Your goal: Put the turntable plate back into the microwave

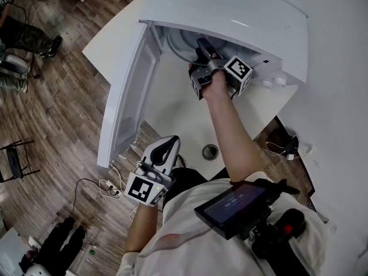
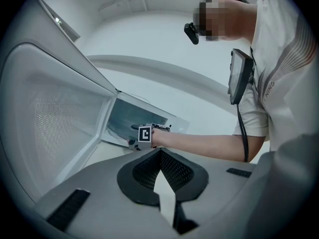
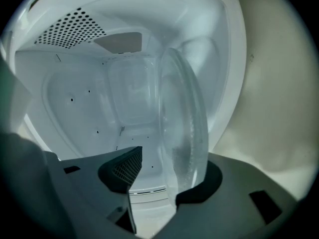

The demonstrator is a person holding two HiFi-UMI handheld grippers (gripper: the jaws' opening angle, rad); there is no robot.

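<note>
The white microwave (image 1: pixel 241 16) stands on a white table with its door (image 1: pixel 123 96) swung wide open to the left. My right gripper (image 1: pixel 202 46) reaches into the opening, shut on the clear glass turntable plate (image 1: pixel 178 46). In the right gripper view the plate (image 3: pixel 182 128) is edge-on between the jaws of that gripper (image 3: pixel 169 158), inside the white cavity (image 3: pixel 89 108). My left gripper (image 1: pixel 167 144) hangs low by the table's front edge, shut and holding nothing. In its own view, beyond the left gripper (image 2: pixel 160 153), the right gripper (image 2: pixel 144 135) shows at the microwave mouth (image 2: pixel 124 121).
The table (image 1: pixel 190 125) has a round cable hole (image 1: pixel 210 152) near its front edge. A power strip with cables (image 1: pixel 109 186) lies on the wood floor. A black chair (image 1: pixel 14 160) and a seated person's legs (image 1: pixel 23 36) are at the left. Two white knobs (image 1: pixel 275 81) sit beside the opening.
</note>
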